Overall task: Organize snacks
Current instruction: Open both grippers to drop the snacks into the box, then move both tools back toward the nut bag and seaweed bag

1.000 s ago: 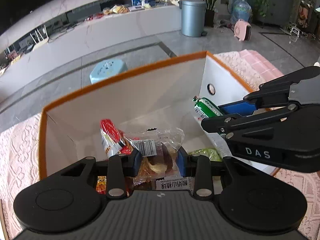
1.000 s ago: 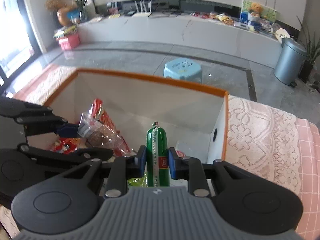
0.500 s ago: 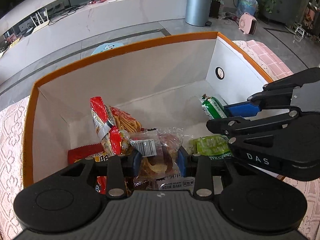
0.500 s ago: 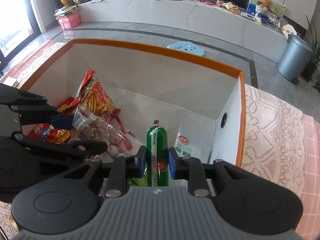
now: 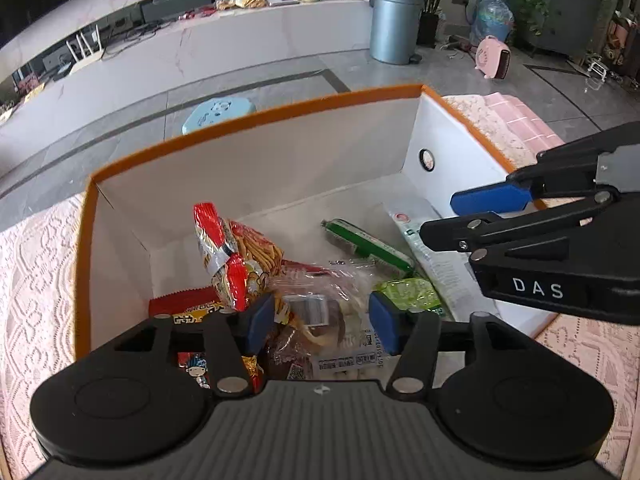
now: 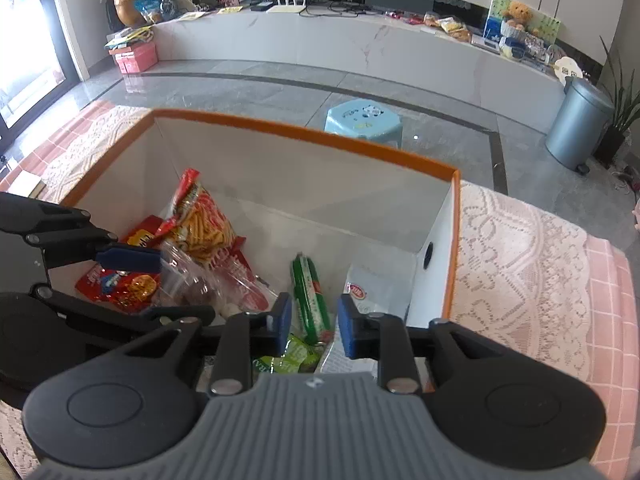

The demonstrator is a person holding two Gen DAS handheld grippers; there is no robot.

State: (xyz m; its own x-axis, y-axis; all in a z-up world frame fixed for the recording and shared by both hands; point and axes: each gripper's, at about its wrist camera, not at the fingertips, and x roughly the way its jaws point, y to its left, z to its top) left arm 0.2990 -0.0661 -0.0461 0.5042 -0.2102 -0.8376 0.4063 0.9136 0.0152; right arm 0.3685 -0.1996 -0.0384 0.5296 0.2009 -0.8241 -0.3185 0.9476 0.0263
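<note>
Releasing snacks into the orange-rimmed box [image 5: 248, 114]
Both grippers' jaws have just been opening, left gripper [image 5: 322, 320] over the clear packet [image 5: 316, 308], right gripper [image 6: 310, 322] off the green stick [image 6: 308, 292]; either could snag a wrapper on withdrawal

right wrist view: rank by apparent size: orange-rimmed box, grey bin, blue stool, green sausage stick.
Largest to smallest as they look:
1. orange-rimmed box
2. grey bin and blue stool: similar, not ranked
3. green sausage stick, thinnest

The bin and stool stand far back, so their real size is unsure.

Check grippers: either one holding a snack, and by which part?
Nothing held. Left gripper and right gripper have just opened; clear-wrapped snack and green stick lie released in the box.
</note>
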